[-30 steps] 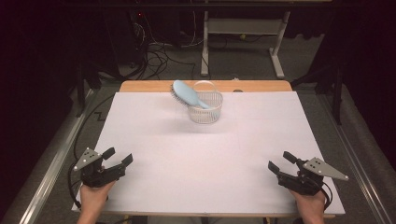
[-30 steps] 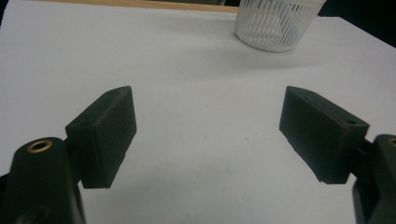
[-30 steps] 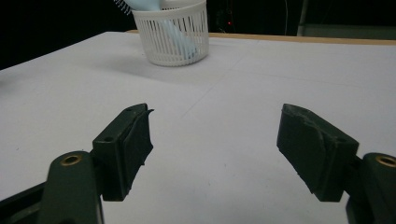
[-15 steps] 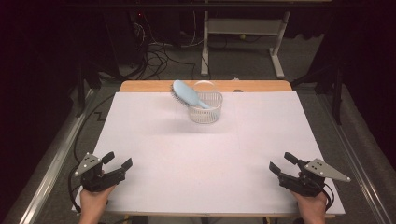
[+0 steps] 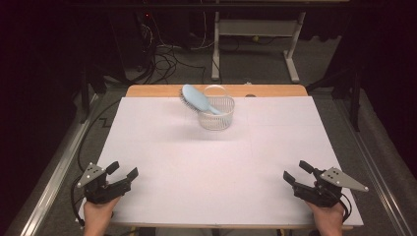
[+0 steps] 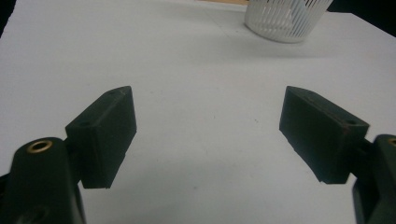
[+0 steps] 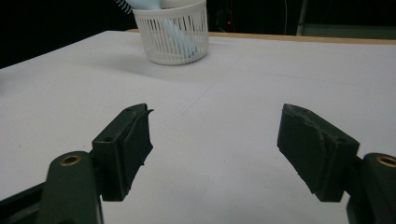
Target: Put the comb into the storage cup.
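Observation:
A white slotted basket [image 5: 217, 114] stands at the far middle of the white-covered table [image 5: 221, 167]. A light-blue hairbrush [image 5: 196, 99] leans in it, handle down inside, with its bristled head sticking out over the left rim. My left gripper [image 5: 124, 170] rests at the near left corner, open and holding nothing. At the near right corner my right gripper [image 5: 296, 171] is open and empty too. The left gripper view has the left gripper [image 6: 207, 93] spread wide, with the basket [image 6: 285, 21] far ahead. Past the right gripper [image 7: 215, 111], the basket [image 7: 173, 37] and brush handle [image 7: 180, 39] show.
A wooden strip [image 5: 275, 90] edges the table's far side. Metal rails [image 5: 54, 182] run along both sides on the floor. Beyond the table are a desk frame [image 5: 255, 29] and loose cables [image 5: 162, 49]. White sheet lies between the grippers and the basket.
Both grippers have slid a little toward the near edge of the table. Basket and brush have not moved.

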{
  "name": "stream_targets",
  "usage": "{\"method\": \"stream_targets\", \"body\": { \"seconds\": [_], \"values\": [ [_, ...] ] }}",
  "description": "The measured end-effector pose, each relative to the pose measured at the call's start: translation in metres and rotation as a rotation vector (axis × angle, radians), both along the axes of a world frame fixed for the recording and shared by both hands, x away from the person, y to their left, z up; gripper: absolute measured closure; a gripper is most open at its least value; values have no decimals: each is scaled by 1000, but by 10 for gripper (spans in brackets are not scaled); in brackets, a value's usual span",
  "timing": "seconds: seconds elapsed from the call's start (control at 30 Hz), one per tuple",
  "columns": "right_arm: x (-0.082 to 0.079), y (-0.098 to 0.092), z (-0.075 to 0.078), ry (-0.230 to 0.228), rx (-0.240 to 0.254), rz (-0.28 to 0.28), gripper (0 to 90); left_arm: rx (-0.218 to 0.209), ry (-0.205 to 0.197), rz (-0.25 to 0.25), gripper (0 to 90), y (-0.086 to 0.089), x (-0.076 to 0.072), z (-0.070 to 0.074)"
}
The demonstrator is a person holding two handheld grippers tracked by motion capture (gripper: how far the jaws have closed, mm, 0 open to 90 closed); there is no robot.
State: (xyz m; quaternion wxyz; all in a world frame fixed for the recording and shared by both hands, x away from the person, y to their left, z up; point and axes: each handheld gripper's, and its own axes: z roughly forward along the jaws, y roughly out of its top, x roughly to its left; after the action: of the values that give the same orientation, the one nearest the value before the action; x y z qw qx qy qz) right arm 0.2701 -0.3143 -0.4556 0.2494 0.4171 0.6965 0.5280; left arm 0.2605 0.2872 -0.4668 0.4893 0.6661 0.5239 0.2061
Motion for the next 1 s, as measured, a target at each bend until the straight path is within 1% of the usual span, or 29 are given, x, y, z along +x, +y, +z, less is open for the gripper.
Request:
{"method": "stream_targets", "body": {
  "seconds": [0.17, 0.33, 0.57, 1.0],
  "values": [
    [0, 0, 0, 6, 1, -2, 263, 8, 3, -3, 185, -2, 1, -1],
    [1, 0, -1, 5, -3, -3, 263, 5, 9, -1, 185, -2, 2, -2],
    [1, 0, -1, 6, -4, -3, 263, 10, 7, -4, 185, -3, 2, -2],
    [1, 0, 0, 4, -2, -3, 263, 7, 5, -3, 185, -2, 2, -2]
  ]
}}
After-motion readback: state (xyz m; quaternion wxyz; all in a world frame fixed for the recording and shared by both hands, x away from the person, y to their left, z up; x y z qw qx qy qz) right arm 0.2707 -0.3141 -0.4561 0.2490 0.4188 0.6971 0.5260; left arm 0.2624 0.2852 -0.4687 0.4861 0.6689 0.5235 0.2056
